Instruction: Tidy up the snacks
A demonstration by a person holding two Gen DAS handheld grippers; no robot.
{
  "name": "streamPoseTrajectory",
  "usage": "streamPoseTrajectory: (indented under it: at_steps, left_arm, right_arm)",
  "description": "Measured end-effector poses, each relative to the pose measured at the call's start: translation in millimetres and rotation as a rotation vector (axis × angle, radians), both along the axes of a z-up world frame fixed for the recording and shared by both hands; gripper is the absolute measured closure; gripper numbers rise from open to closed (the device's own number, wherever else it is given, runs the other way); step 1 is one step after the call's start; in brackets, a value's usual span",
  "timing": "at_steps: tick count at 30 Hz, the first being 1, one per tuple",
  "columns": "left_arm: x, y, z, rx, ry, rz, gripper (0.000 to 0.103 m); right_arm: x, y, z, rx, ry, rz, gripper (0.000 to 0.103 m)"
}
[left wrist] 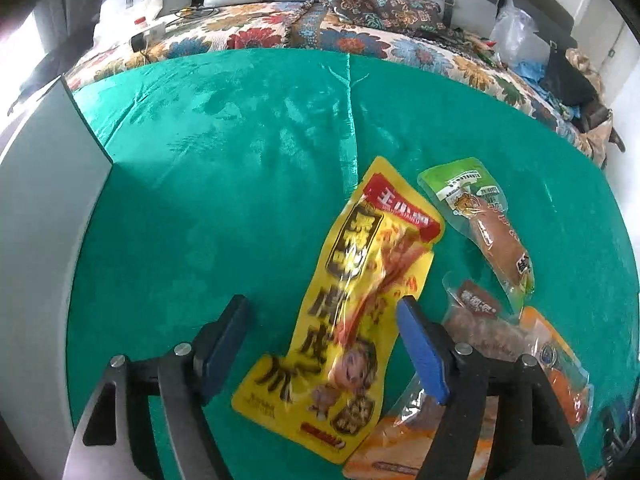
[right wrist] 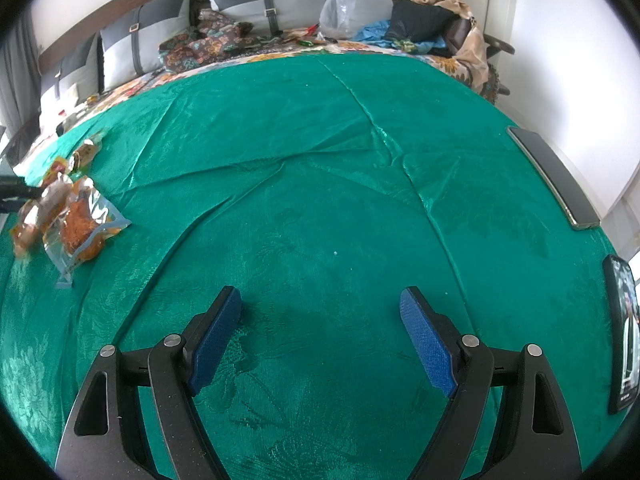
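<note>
In the left wrist view a long yellow snack packet [left wrist: 344, 312] lies on the green cloth [left wrist: 224, 168], between the open fingers of my left gripper [left wrist: 322, 308], which hovers over its lower half. To its right lie a green-topped packet [left wrist: 480, 224], a clear packet with a brown label [left wrist: 476, 316], and orange packets [left wrist: 560, 376]. Another orange packet [left wrist: 400, 444] lies under the right finger. In the right wrist view my right gripper [right wrist: 320, 300] is open and empty over bare green cloth [right wrist: 320, 160]. The snack pile [right wrist: 68, 216] lies far to its left.
A grey-white box wall [left wrist: 44, 216] stands at the left of the cloth. Two phones [right wrist: 556, 176] [right wrist: 624, 332] lie at the right edge. Behind is a sofa with a flowered cover [left wrist: 256, 32], cushions [right wrist: 264, 0] and a plastic bag [right wrist: 340, 8].
</note>
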State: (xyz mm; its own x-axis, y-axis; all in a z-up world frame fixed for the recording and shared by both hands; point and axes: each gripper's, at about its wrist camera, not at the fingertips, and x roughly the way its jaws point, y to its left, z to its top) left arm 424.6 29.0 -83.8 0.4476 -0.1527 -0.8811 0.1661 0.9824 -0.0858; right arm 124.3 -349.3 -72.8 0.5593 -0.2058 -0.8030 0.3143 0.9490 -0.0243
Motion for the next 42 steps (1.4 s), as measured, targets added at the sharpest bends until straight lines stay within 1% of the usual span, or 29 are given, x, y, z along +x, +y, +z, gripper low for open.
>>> streamPoseTrajectory:
  at_steps: [1,2,4,7,8,10,11,12,13,14,15,16,17,18,19,20,21,22,23,24,25,26,28,42]
  left_arm:
    - [-4.7,-1.5,0.4,0.035,-0.015,-0.033,0.056]
    - [-10.6,-0.6,1.8,0.023,-0.024,-0.076,0.066]
    - [-21.3,10.0,4.5,0.028,-0.013,-0.067,0.071]
    - [-56.8,42.6,3.8,-0.016,0.008,0.000,0.073]
    - [-71.6,53.2,2.7,-0.032,0.018,0.016,0.074]
    - [-117.1,72.1,1.2,-0.069,0.045,0.032,0.076]
    - [-136.9,73.1,0.9,-0.076,0.057,0.032,0.075]
    - [-157.8,74.5,-0.2,-0.085,0.065,0.027,0.074]
    - [-175.9,75.6,-1.7,-0.088,0.062,0.023,0.064]
    - [-186.2,74.6,-3.1,-0.083,0.058,0.019,0.042]
    - [-194.2,74.6,-4.3,-0.078,0.044,0.018,0.029]
    - [-199.8,74.5,-5.4,-0.071,0.021,0.020,0.014]
    - [-203.7,73.8,-5.9,-0.061,-0.019,0.031,0.013]
    - [-204.9,72.3,-7.2,-0.058,-0.041,0.032,0.013]
    - [-204.8,69.5,-9.3,-0.054,-0.047,0.028,0.013]
    - [-203.0,66.6,-12.9,-0.043,-0.047,0.022,0.009]
    - [-200.4,60.7,-14.2,-0.004,-0.080,0.008,0.009]
    - [-199.1,54.7,-17.0,0.043,-0.094,-0.006,0.007]
    - [-197.4,49.2,-18.1,0.086,-0.113,-0.024,0.003]
    - [-198.6,48.9,-18.1,0.090,-0.140,-0.032,0.001]
    - [-199.0,50.5,-18.8,0.082,-0.150,-0.028,0.000]
    - [-200.6,58.0,-19.7,0.057,-0.168,-0.007,0.000]
    - [-203.6,59.9,-20.7,0.057,-0.195,-0.004,0.000]
    - [-201.8,57.9,-24.2,0.058,-0.199,-0.001,0.000]
  right_arm:
    - [0.0,0.0,-0.1,0.000,0.000,0.000,0.018]
    - [0.1,0.1,0.0,0.000,0.000,0.000,0.018]
    - [0.5,-0.1,0.0,0.000,0.000,0.000,0.018]
    - [0.7,0.0,-0.2,0.000,0.000,0.000,0.018]
    - [0.6,0.1,-0.1,0.000,0.000,0.000,0.018]
    - [0.7,0.1,-0.3,0.000,0.000,0.000,0.018]
    - [0.5,0.3,-0.2,0.000,0.000,0.000,0.018]
    - [0.9,0.1,-0.3,0.000,0.000,0.000,0.018]
    - [0.7,0.3,-0.3,0.000,0.000,0.000,0.018]
    - [0.9,0.2,-0.4,0.000,0.001,0.000,0.018]
    - [0.6,0.5,-0.3,0.000,0.001,0.001,0.018]
    - [0.8,0.4,-0.4,0.000,0.001,0.001,0.018]
    - [0.7,0.5,-0.4,0.000,0.000,0.001,0.018]
    - [0.7,0.6,-0.4,0.000,0.001,0.001,0.018]
    - [1.1,0.3,-0.5,0.000,0.001,0.001,0.018]
    - [0.8,0.6,-0.4,0.000,0.000,0.001,0.018]
    - [0.8,0.7,-0.4,0.000,0.001,0.001,0.018]
    - [0.8,0.7,-0.5,0.000,0.001,0.001,0.018]
    - [0.9,0.7,-0.4,0.000,0.001,0.001,0.018]
    - [1.3,0.3,-0.5,0.000,0.001,0.001,0.018]
    - [1.1,0.6,-0.5,0.000,0.001,0.001,0.018]
    - [1.3,0.5,-0.5,0.000,0.001,0.001,0.018]
    - [1.5,0.6,-0.5,0.000,0.001,0.001,0.018]
    - [1.4,1.4,-0.7,0.000,0.001,0.002,0.018]
